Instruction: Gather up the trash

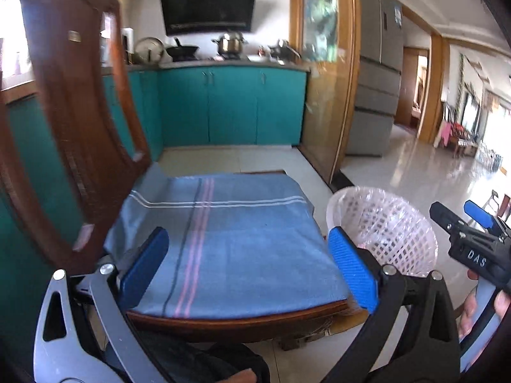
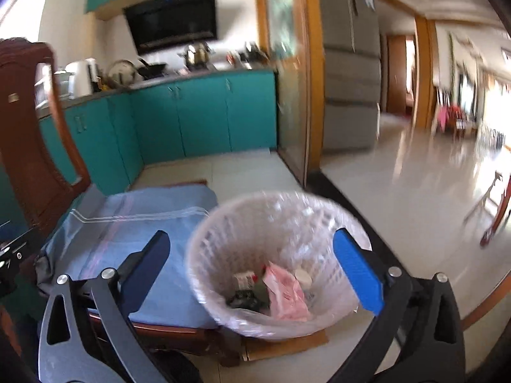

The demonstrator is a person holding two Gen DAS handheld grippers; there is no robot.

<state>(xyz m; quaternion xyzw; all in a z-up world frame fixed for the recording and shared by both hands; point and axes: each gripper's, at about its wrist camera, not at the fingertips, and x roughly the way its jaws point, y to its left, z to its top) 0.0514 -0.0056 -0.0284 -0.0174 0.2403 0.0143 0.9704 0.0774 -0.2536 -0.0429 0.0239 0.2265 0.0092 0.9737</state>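
A white mesh waste basket (image 2: 204, 255) lined with a clear bag stands on the floor beside a wooden chair. Inside lie a pink wrapper (image 2: 284, 296), a small carton (image 2: 244, 279), a dark crumpled piece (image 2: 242, 300) and a white lid (image 2: 303, 276). My right gripper (image 2: 252, 271) hangs open over the basket's mouth with nothing between its blue pads. My left gripper (image 1: 249, 268) is open and empty above the blue striped cloth (image 1: 230, 239) on the chair seat. In the left wrist view the basket (image 1: 383, 223) sits to the right, with the right gripper (image 1: 453, 210) in a hand beyond it.
The chair's tall wooden back (image 1: 64, 95) rises close on the left. Teal cabinets (image 1: 230, 105) and a counter with pots run along the back. A grey fridge (image 1: 377, 63) and a glass door frame stand right. Flat cardboard (image 2: 287, 348) lies under the basket on glossy floor tiles (image 2: 399, 191).
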